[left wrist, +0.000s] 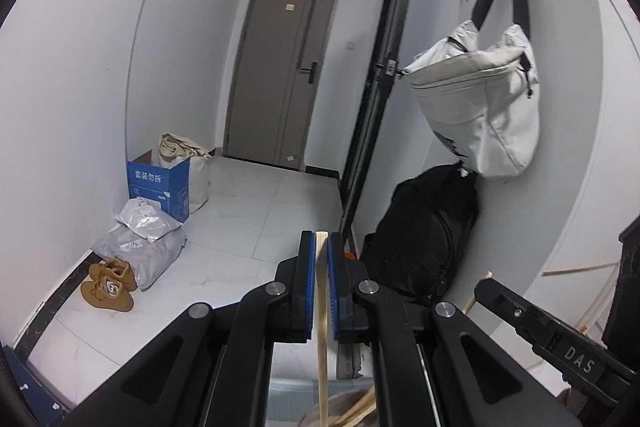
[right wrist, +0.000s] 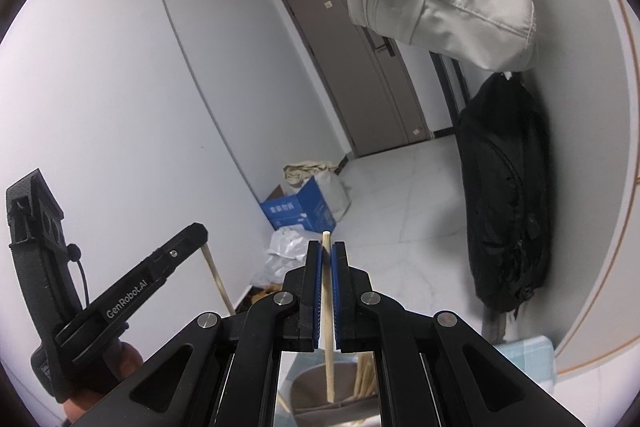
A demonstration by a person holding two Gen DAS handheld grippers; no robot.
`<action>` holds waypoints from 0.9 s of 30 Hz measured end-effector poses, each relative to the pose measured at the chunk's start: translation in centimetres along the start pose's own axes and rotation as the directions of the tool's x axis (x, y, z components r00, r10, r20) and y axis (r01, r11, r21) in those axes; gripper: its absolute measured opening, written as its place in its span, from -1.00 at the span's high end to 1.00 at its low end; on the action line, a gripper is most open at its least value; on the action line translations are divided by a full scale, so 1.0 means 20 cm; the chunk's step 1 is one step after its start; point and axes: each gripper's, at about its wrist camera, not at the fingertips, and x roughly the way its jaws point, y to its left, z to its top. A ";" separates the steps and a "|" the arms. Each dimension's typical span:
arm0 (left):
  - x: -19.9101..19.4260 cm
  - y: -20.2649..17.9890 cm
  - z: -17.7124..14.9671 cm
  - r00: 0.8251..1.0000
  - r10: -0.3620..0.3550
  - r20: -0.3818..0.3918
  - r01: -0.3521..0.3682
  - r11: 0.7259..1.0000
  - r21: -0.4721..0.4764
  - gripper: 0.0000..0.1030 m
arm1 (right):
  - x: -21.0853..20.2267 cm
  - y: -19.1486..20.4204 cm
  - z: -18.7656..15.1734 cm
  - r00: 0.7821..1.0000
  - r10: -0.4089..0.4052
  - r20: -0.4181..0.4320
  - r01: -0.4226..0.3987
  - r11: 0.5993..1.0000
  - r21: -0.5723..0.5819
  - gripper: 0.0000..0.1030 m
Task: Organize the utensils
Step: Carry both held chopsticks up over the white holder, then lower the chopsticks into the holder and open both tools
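each gripper is clamped on a single wooden chopstick: the left gripper (left wrist: 320,247) pinches one chopstick (left wrist: 321,347), the right gripper (right wrist: 326,255) another (right wrist: 329,327), both raised above a grey cup (right wrist: 316,383) holding more sticks. the step looks like gathering them; next calls for lowering each tip inside the cup's rim before letting go
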 end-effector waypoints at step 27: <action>0.18 -0.03 -0.16 0.998 -0.034 -0.058 0.040 0.994 0.103 0.95 | 0.24 -0.16 -0.20 0.997 0.007 -0.074 -0.006 1.000 0.004 0.92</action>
